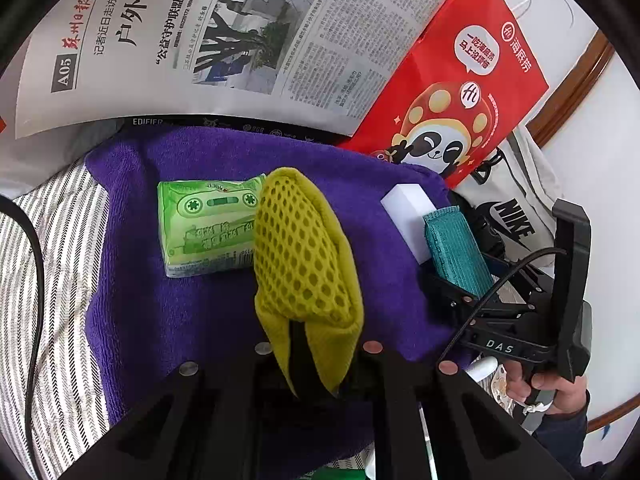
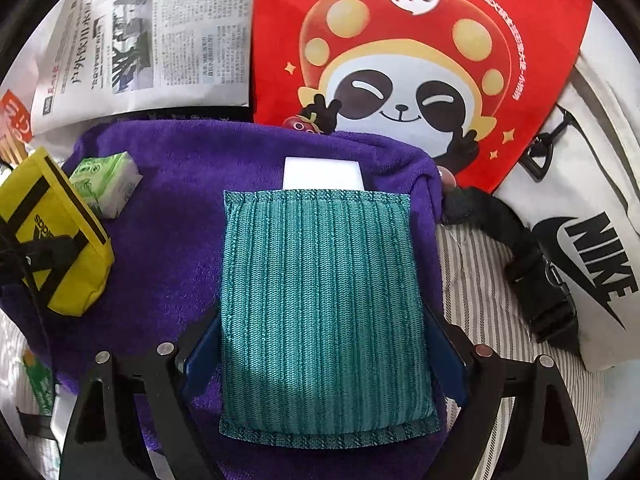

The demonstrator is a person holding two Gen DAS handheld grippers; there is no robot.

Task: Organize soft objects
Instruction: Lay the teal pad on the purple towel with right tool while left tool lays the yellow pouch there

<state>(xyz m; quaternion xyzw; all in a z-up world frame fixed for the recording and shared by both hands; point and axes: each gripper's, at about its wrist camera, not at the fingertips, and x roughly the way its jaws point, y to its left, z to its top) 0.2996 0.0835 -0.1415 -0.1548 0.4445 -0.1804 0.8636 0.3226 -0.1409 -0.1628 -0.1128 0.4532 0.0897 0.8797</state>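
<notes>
Left gripper (image 1: 316, 344): closed on a yellow-green mesh pouch (image 1: 304, 256), which rises from the bottom center of the left wrist view and hangs over the purple towel (image 1: 200, 312).

Right gripper (image 2: 324, 360): clamped on a teal knitted pad (image 2: 320, 312), its blue-lined fingers (image 2: 202, 354) pressing both side edges; the pad fills the center of the right wrist view.

Purple towel: spread across the middle of both views, lying on a gray-and-white striped sheet (image 1: 52, 280).

Tissue pack (image 1: 204, 228): green, resting on the towel at center left of the left wrist view, just beside the mesh pouch; in the right wrist view it sits at the towel's upper left.

White block (image 2: 322, 172): on the towel at its far edge, directly beyond the teal pad's top edge in the right wrist view.

Yellow bag (image 2: 52, 240): black-strapped, at the left edge of the right wrist view, partly over the towel.

Background: a newspaper (image 1: 224, 40) at upper left, a red paper bag (image 2: 420, 60) with a panda cartoon at upper right, a white Nike bag (image 2: 592, 248) with a black buckle strap at right.
</notes>
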